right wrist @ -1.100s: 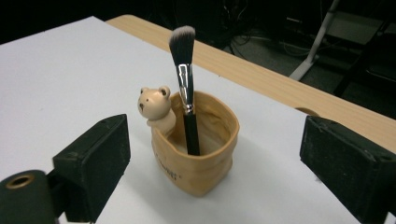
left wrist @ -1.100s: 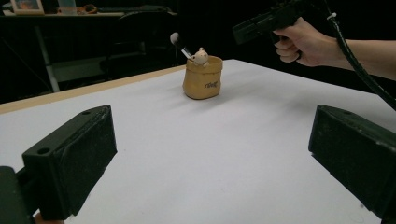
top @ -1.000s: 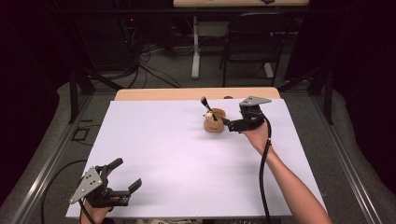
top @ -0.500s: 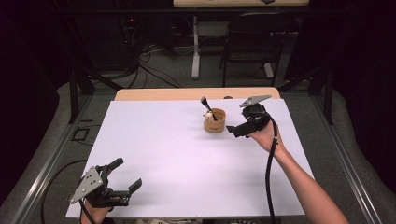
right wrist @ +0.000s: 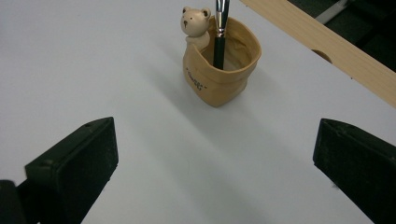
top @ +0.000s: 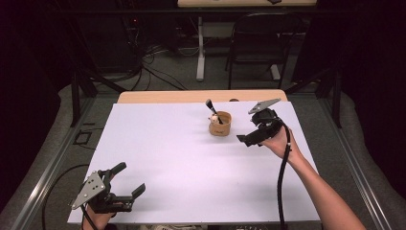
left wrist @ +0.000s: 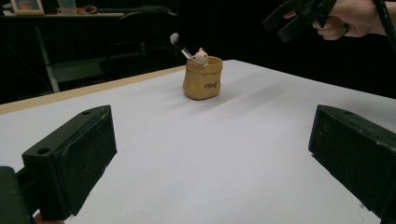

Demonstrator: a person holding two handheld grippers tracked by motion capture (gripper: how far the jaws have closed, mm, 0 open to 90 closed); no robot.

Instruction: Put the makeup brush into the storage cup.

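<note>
1. A white table top (top: 191, 163) on a wooden table, in a dark room.
2. The right gripper (top: 250, 138) hovers just right of the bear-trimmed tan holder (top: 220, 123), jaws spread wide and empty.
3. The left gripper (top: 128, 181) rests well apart from the holder at the near left corner, jaws wide and empty.
4. The holder stands near the far edge.
5. A makeup brush (top: 213, 111) leans inside the holder.

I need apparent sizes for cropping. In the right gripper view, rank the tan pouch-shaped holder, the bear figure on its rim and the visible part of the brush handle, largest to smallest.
1. Tan pouch-shaped holder, clearly largest.
2 and 3. Bear figure and brush handle: not ranked. The handle is longer but thin and cut by the frame's top edge; the bear is shorter but bulkier.
</note>
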